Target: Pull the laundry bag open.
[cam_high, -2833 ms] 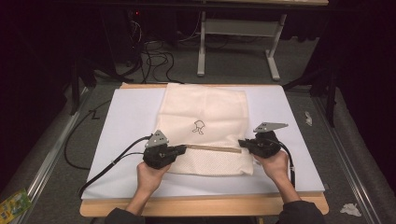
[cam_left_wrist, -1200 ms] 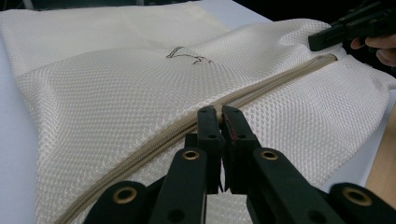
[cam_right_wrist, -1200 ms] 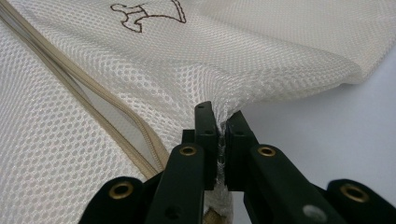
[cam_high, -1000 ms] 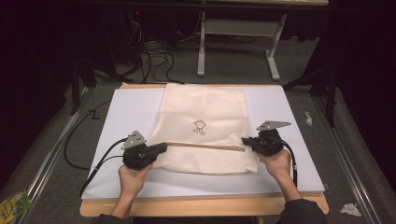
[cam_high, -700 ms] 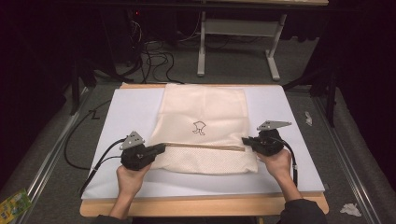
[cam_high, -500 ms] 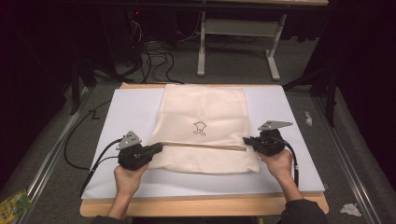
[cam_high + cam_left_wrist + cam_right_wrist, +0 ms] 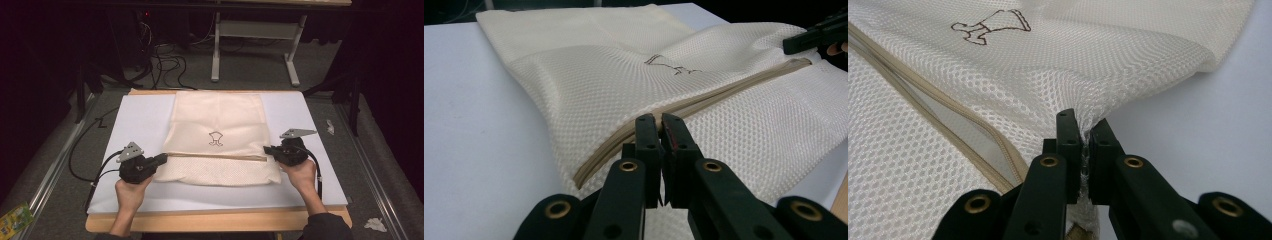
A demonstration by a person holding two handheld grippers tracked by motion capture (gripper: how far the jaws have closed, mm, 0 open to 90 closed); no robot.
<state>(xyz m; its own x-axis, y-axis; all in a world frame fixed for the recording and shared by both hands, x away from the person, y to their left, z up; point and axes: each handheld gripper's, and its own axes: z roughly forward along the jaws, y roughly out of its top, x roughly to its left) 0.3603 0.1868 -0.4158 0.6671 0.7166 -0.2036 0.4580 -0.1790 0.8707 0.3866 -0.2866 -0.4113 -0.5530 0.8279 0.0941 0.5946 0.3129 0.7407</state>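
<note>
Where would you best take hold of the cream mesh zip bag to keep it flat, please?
Probably at both ends of the tan zipper, each gripper coming in level from its own side. The cream mesh zip bag is limp; the left gripper and right gripper already pinch there.

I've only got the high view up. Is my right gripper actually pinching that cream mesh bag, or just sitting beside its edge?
Observer: It is pinching. The right gripper view shows the right gripper shut, with a fold of the mesh bag bunched between its jaws.
Operator: And the left one?
Observer: In the left gripper view the left gripper is shut, its tips right over the zipper. Whether they clamp the pull I cannot tell.
Operator: What's the little mark on the bag?
Observer: Up close it is a brown outline drawing on the mesh, above the zipper line.
</note>
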